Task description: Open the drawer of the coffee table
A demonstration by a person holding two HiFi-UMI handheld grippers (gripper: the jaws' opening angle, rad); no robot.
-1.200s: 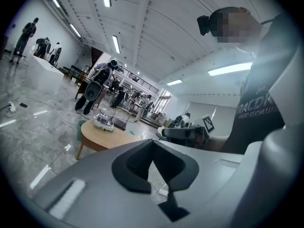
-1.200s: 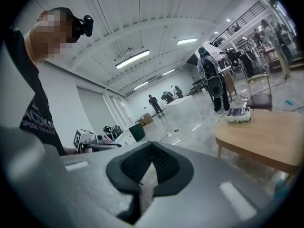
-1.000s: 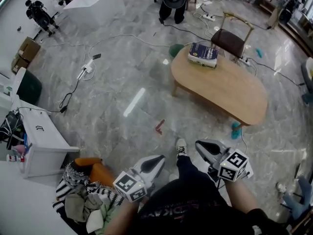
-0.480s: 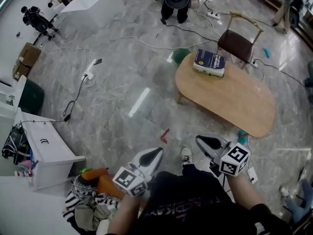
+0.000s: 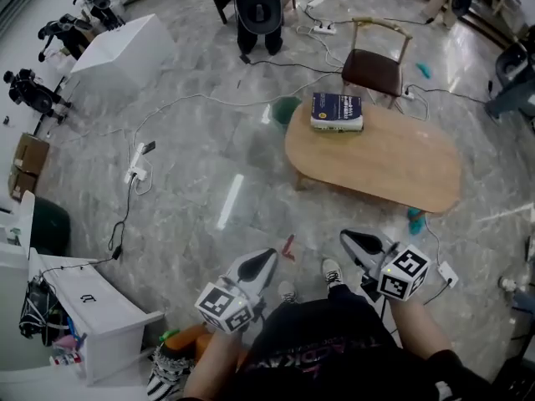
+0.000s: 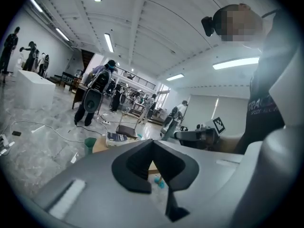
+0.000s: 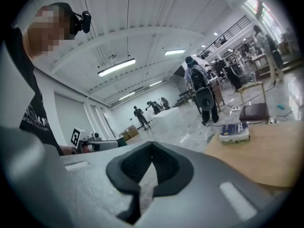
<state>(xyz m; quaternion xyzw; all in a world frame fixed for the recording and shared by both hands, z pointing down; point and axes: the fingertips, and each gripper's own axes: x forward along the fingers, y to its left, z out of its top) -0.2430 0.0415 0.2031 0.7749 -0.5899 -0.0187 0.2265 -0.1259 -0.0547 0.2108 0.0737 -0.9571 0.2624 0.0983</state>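
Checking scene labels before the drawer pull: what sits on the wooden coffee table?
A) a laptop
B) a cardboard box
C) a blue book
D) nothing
C: the head view shows a blue book lying on the coffee table, at the end nearest the chair.

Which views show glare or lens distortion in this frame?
Head view: a white streak of reflected light on the glossy grey marble floor, fisheye bending at the edges. Left gripper view: dark round vignette, a bright ceiling strip light nearly blown out. Right gripper view: same vignette, ceiling lines bowed, the oval wooden coffee table sharp.
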